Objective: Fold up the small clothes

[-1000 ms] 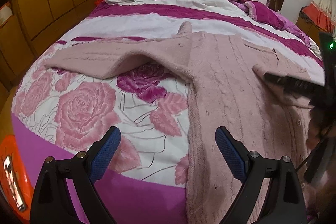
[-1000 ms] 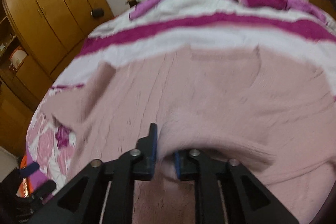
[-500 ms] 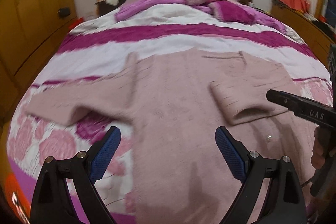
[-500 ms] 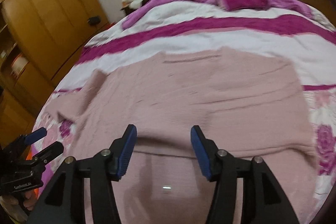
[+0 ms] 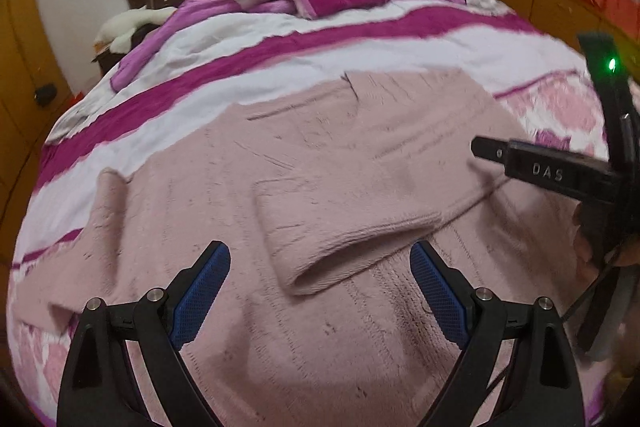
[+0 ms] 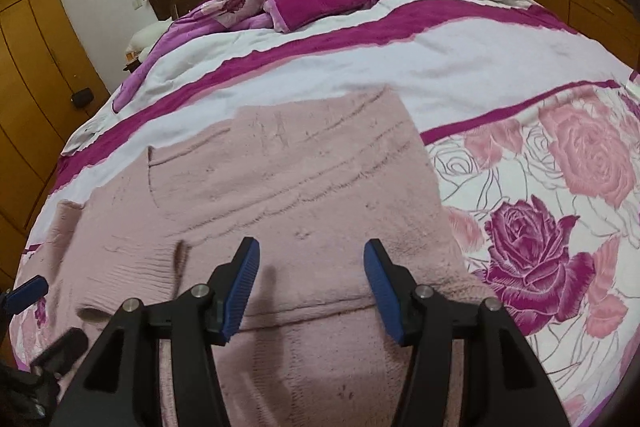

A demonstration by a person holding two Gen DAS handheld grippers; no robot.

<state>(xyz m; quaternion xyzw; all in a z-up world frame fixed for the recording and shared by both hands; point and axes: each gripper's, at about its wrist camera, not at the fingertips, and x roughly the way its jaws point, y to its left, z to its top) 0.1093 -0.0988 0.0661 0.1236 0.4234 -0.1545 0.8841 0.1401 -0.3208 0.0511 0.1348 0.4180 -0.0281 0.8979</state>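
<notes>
Lying flat on the rose-print bedspread (image 6: 560, 163): pink sweater (image 5: 328, 155), right sleeve (image 5: 340, 227) folded across the chest. Hovering over the lower body: left gripper (image 5: 320, 287), jaws spread wide, gripping nothing. Hanging above the sweater's right side: right gripper (image 6: 310, 283), jaws likewise apart, empty

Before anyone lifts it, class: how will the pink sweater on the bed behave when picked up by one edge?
The pink sweater will probably droop limply: its folded sleeve drapes softly. The fuzzy knit should grip rather than slip. It looks thick, so perhaps fairly heavy.
</notes>
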